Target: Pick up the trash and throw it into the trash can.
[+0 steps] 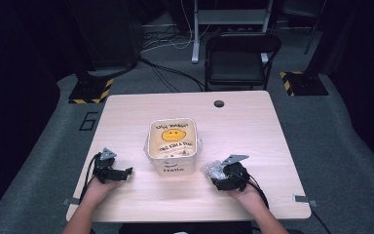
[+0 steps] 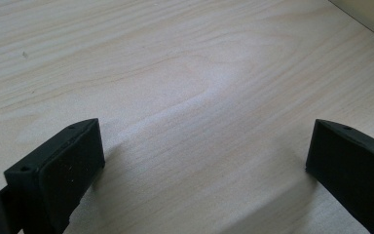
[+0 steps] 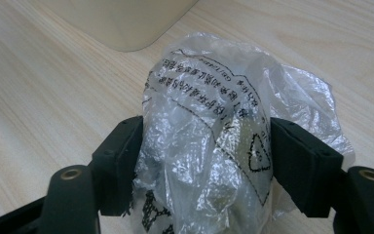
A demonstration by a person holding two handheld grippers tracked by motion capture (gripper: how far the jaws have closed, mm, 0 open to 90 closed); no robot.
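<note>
Nearest the high camera, two bare forearms come in from the bottom edge, each hand holding a black two-jaw gripper on the pale wood-grain table [image 1: 253,122]. At the person's left, the left gripper [image 1: 119,173] rests on the tabletop with its jaws spread wide and nothing between them; the left gripper view shows this plainly, two matte black pads apart over bare laminate, with a sliver of a cream wall at the top right corner. At the person's right, the right gripper [image 1: 215,174] has its jaws closed against a crumpled clear plastic bag [image 1: 213,169], which lies on the table just beside the near right corner of the tub. From above the bag is only a small glinting lump; the right gripper view shows it [image 3: 214,141] as thin, creased film printed with black lettering and a triangular recycling mark, squeezed between both pads and bulging above them.

Between the grippers and slightly farther off stands a cream square plastic tub [image 1: 172,146], open-topped, with a yellow smiley face and black writing inside and black writing on its near wall. A round dark grommet [image 1: 218,103] sits near the table's far edge. Beyond, a black folding chair [image 1: 238,58] stands on grey carpet, flanked by yellow-and-black striped floor plates [image 1: 91,90], with loose cables and a white frame behind in the dark room.
</note>
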